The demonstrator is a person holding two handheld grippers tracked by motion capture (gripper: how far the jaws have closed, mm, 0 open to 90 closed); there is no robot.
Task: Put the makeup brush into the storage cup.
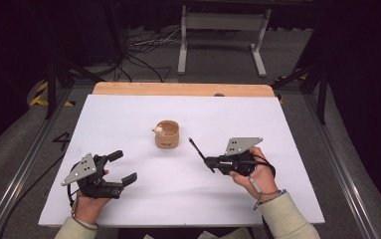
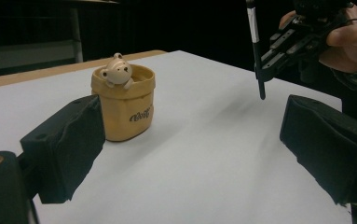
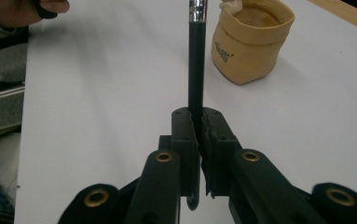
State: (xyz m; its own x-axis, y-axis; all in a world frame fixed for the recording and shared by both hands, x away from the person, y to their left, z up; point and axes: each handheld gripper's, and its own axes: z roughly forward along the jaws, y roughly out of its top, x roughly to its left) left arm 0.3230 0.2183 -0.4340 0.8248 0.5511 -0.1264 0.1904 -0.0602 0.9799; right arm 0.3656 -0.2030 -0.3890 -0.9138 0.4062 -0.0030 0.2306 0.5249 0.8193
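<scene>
A white table (image 1: 128,134) with a wooden far edge is seen from above, with dark floor and cables beyond it. Near the table's middle stands a small tan cup (image 1: 167,134), shaped like a soft sack with dark lettering on its side, upright and open at the top. A small pale animal figure (image 2: 116,70) peeks over its rim. A person's two hands come in from the near edge, each holding a black gripper. The left gripper (image 1: 123,168) rests low at the near left of the table, well apart from the cup, its jaws spread wide with nothing between them. In the left gripper view the cup stands just beyond the left jaw. The right gripper (image 1: 208,163) is at the near right, jaws clamped together on a thin black pen (image 3: 196,65). The pen sticks out past the jaws toward the cup, its tip short of it, with a silver band (image 3: 198,10) along the barrel.
</scene>
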